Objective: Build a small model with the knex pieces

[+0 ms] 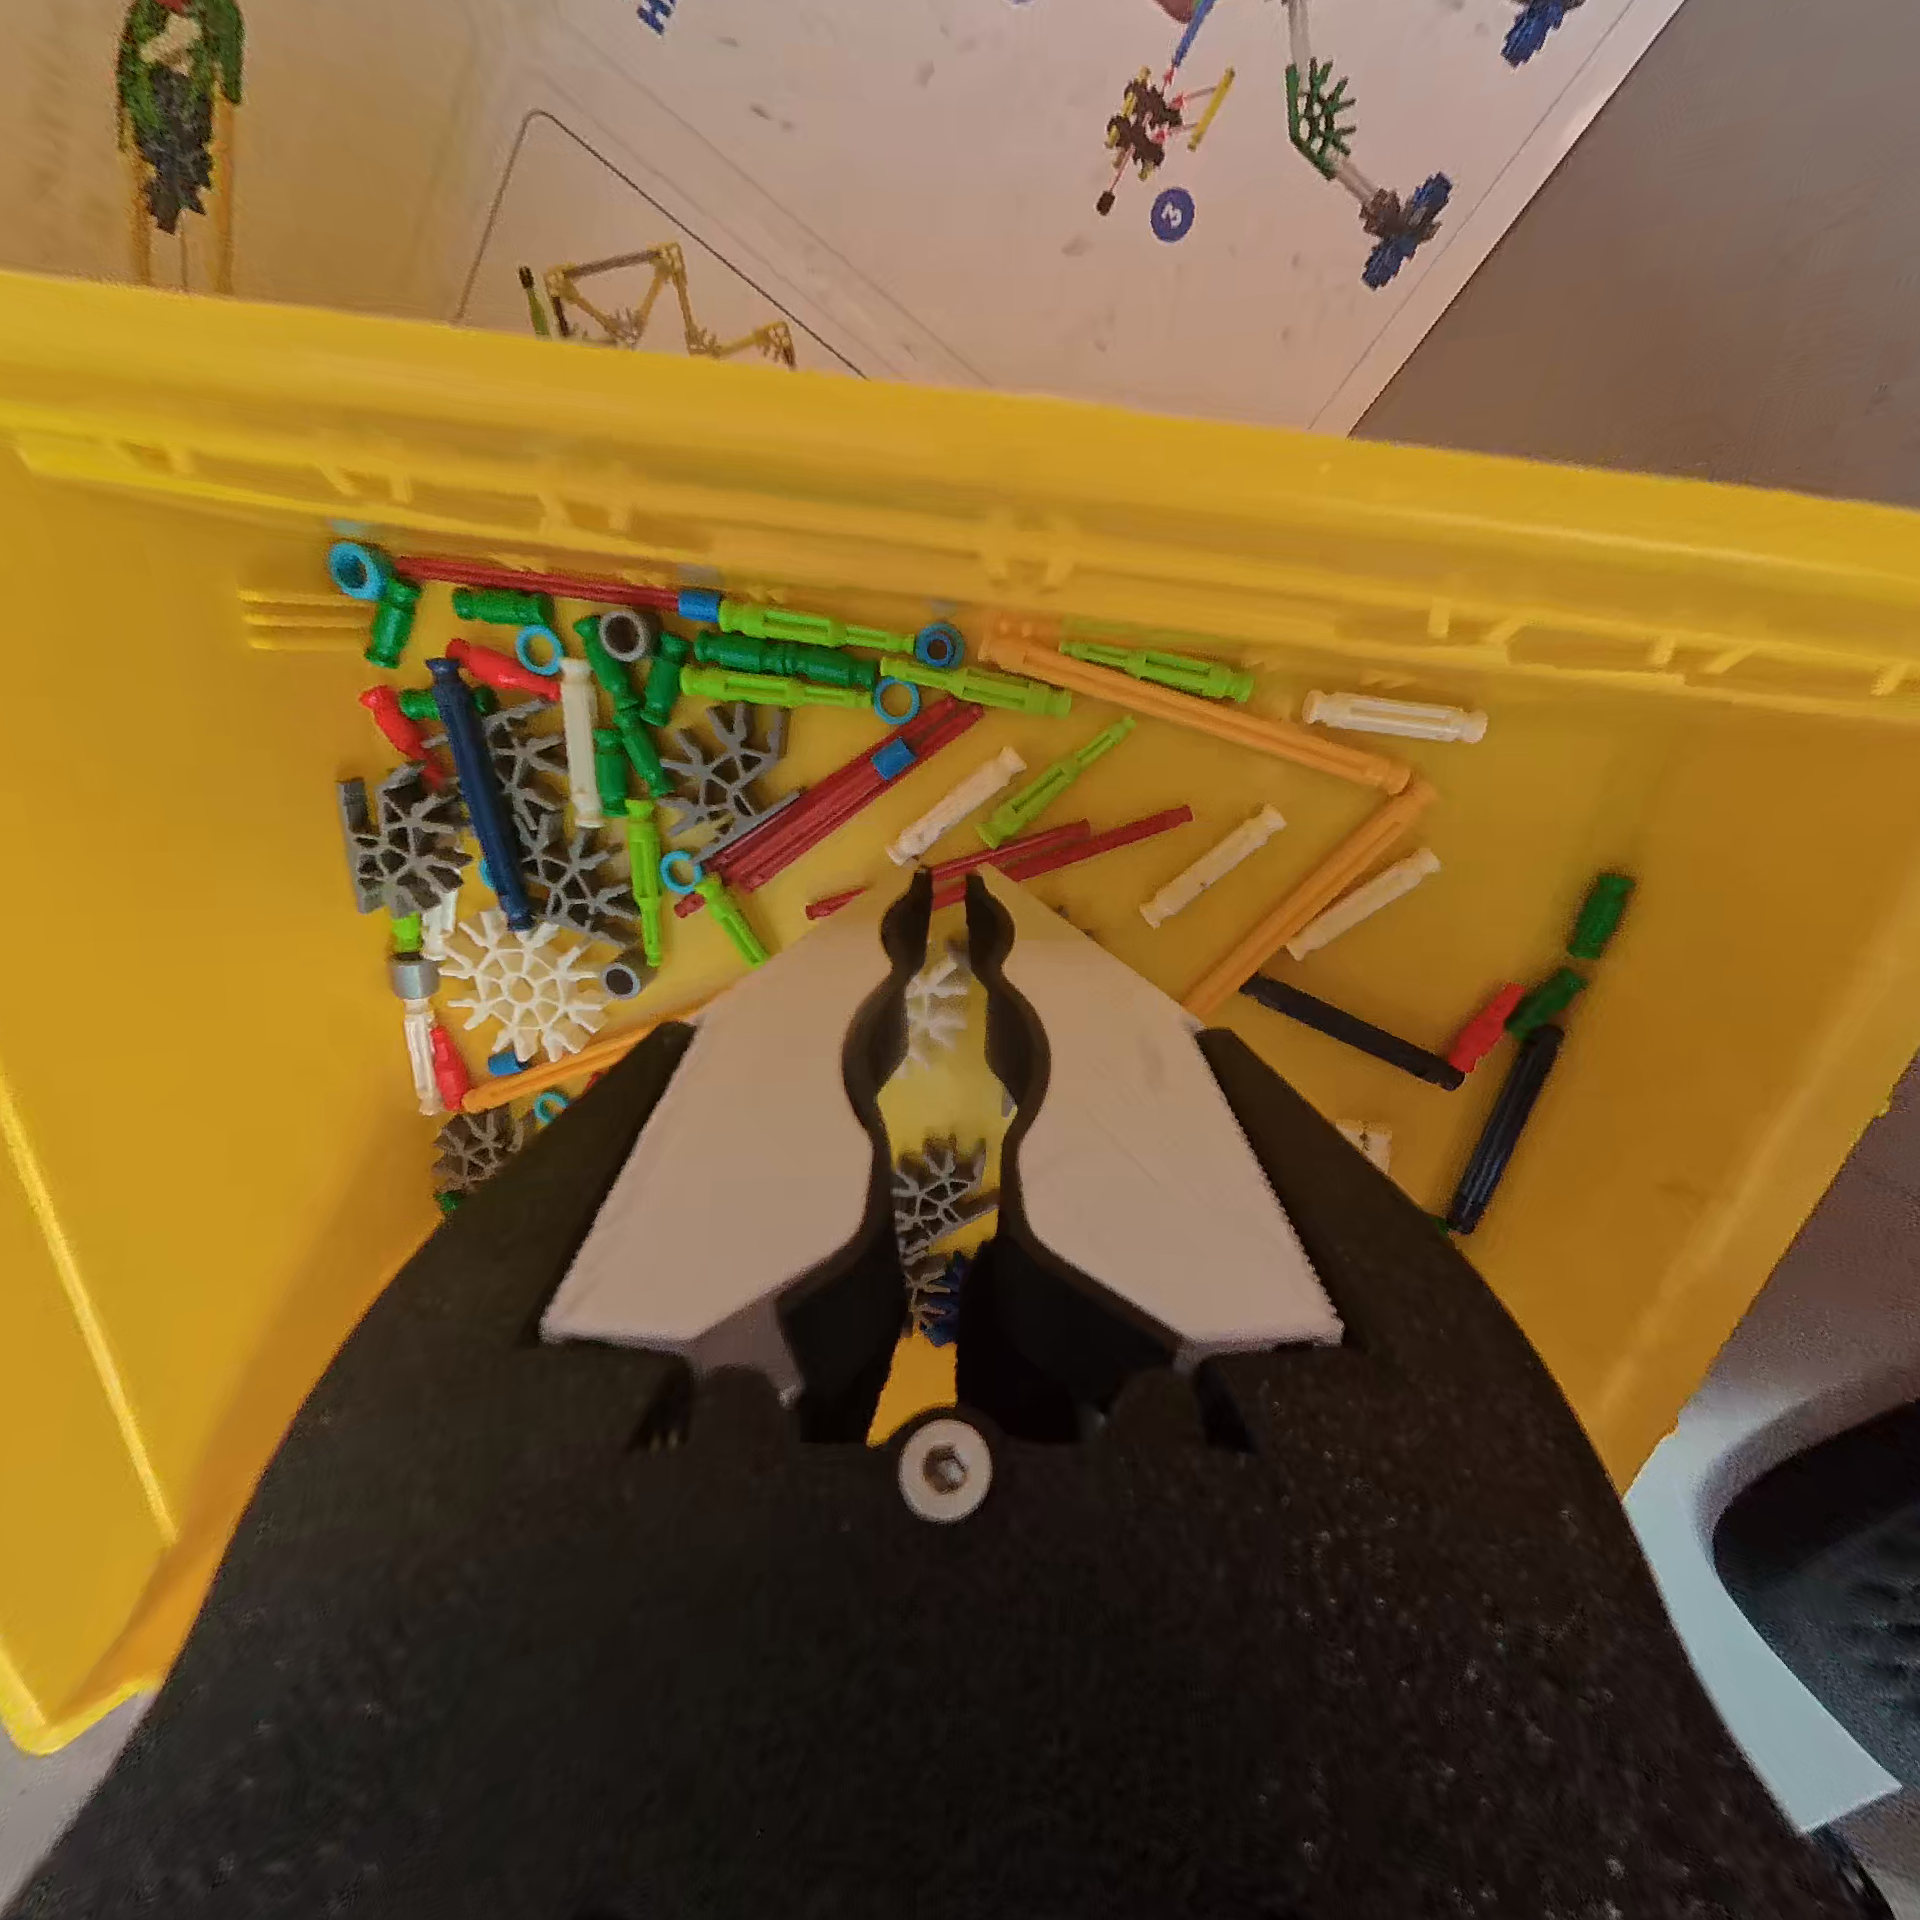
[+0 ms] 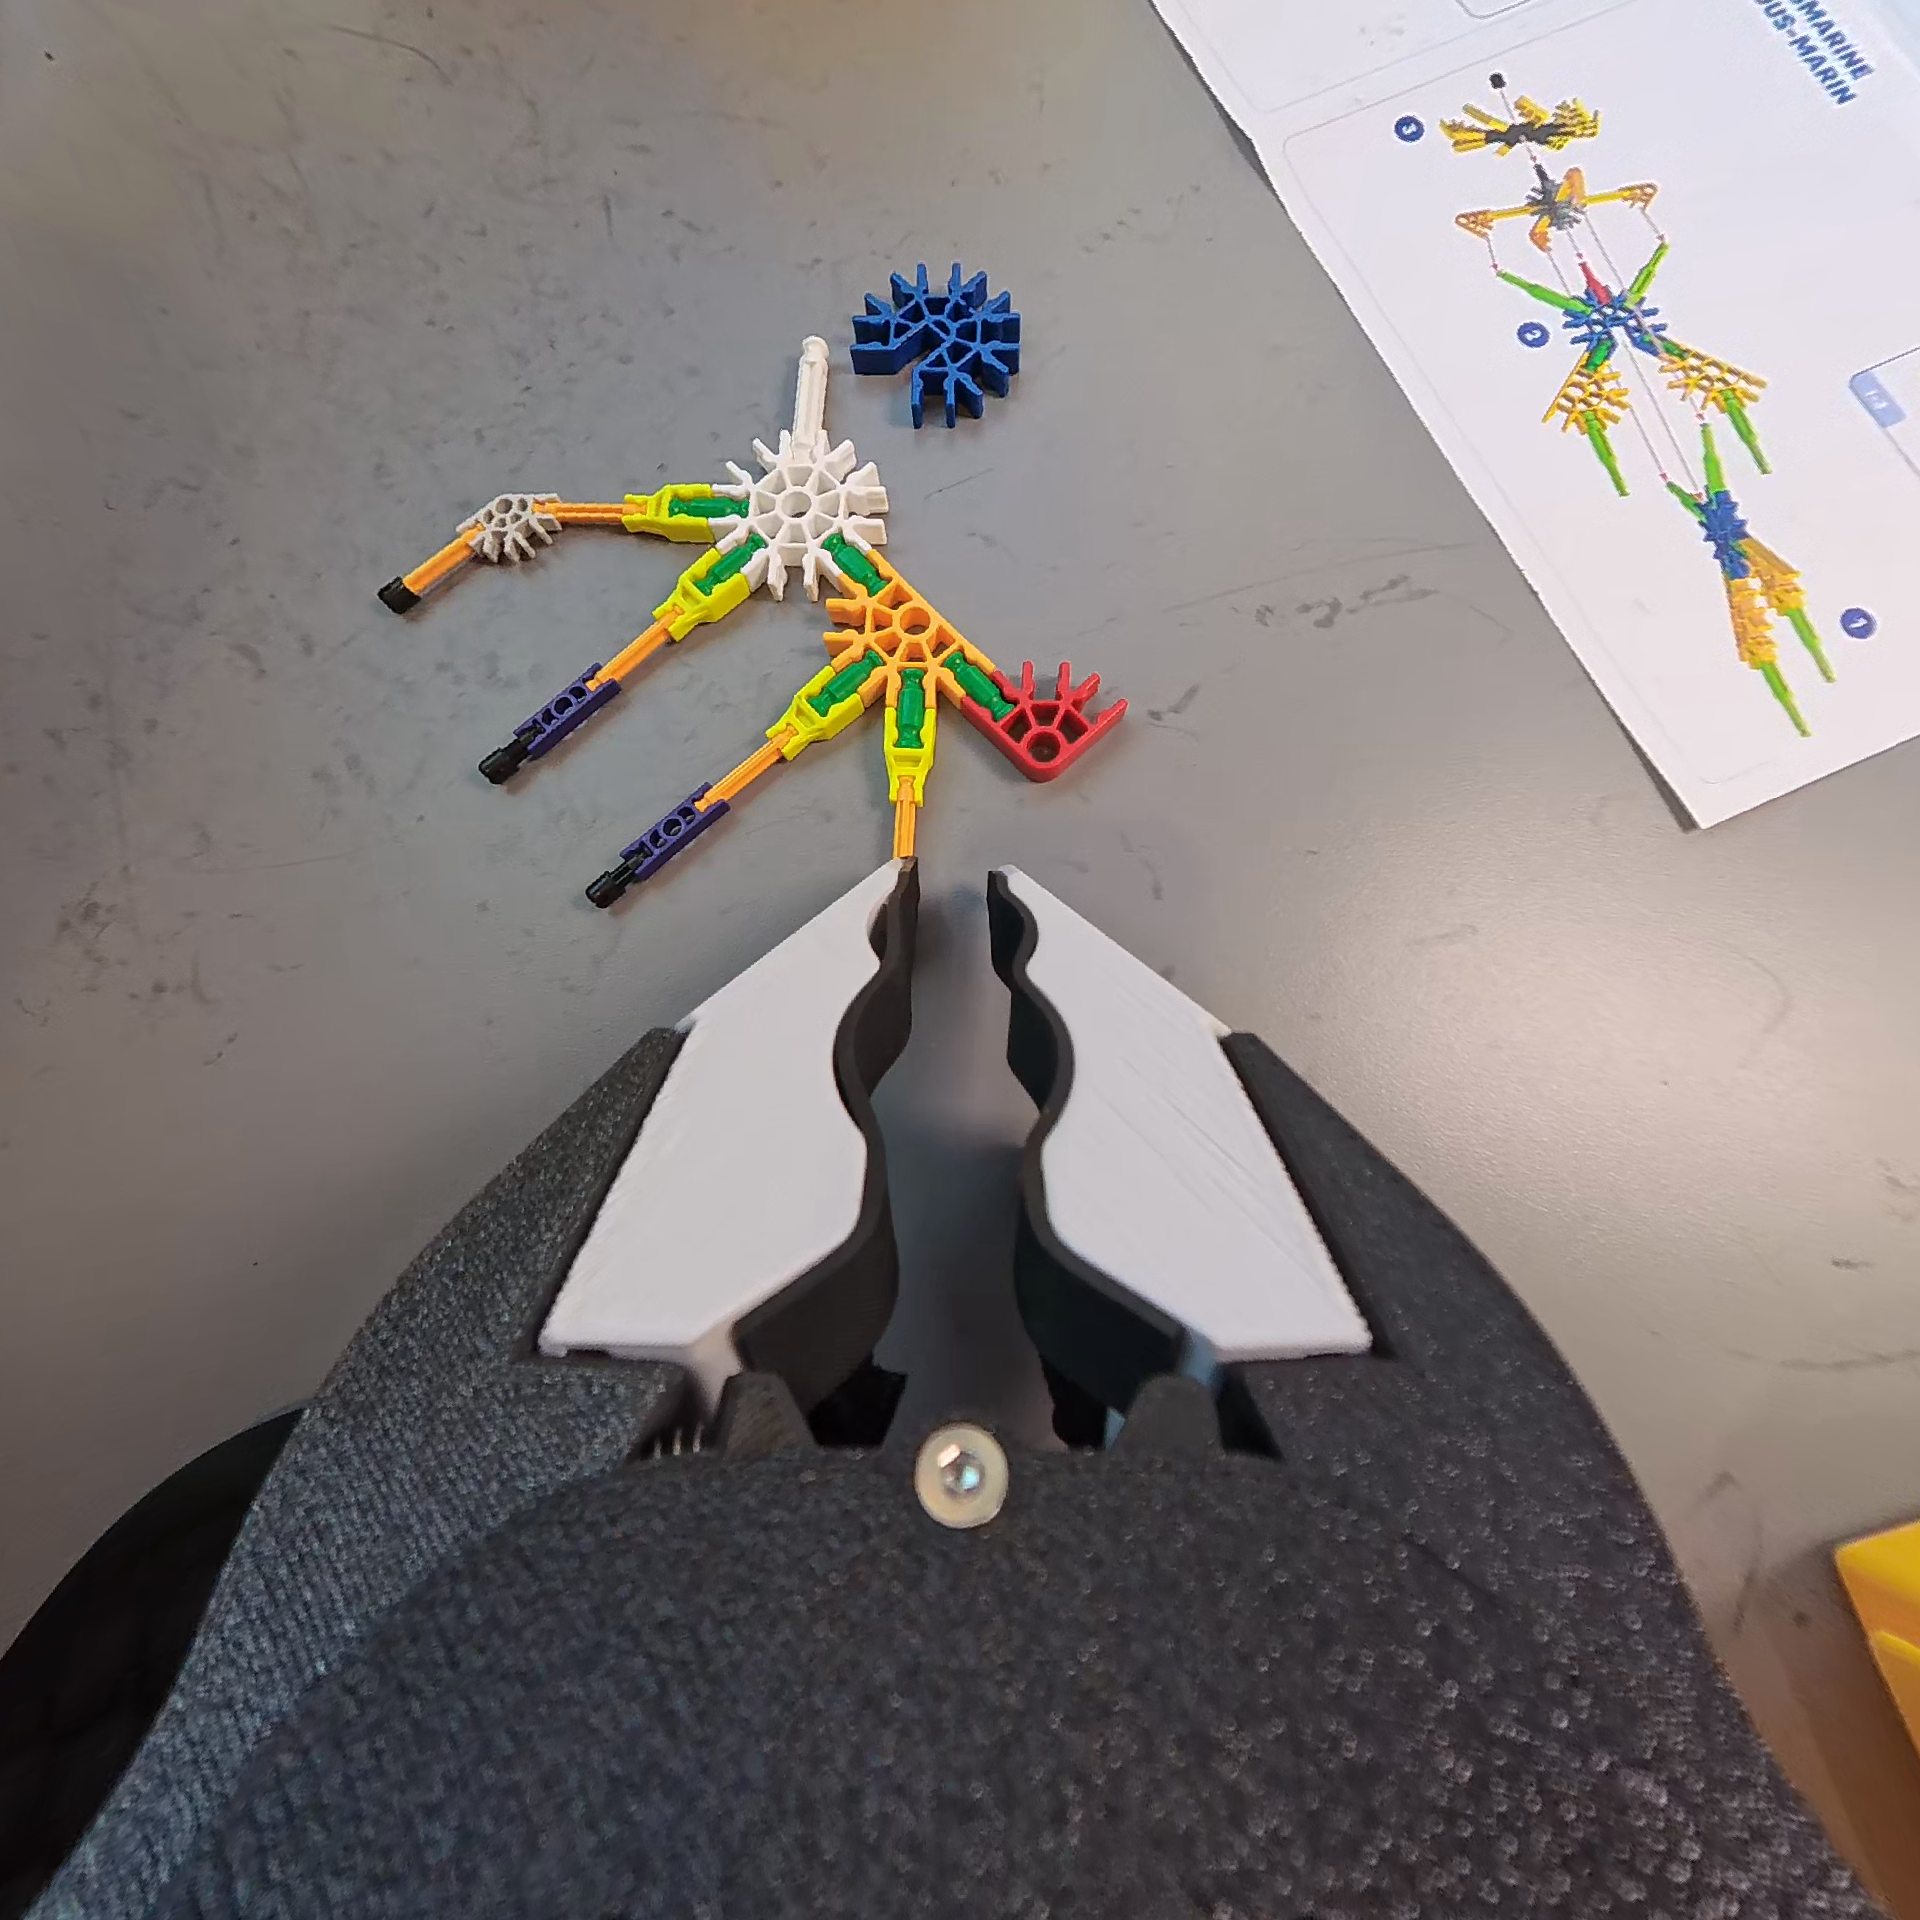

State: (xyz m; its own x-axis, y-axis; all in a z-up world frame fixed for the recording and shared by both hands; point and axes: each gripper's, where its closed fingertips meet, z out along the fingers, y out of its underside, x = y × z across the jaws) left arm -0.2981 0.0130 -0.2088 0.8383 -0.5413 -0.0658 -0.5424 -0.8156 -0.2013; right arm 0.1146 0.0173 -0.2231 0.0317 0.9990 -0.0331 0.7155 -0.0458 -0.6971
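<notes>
Left gripper (image 1: 943,883), jaws nearly closed and empty, hangs inside a yellow bin (image 1: 935,488) above loose rods and connectors. Right gripper (image 2: 951,878), slightly parted, empty, sits just beside a toy assembly (image 2: 800,592); blue connector (image 2: 938,343) beyond.

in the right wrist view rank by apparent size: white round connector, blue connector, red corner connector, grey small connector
1. white round connector and blue connector: look alike, too close to rank
2. red corner connector
3. grey small connector
</notes>
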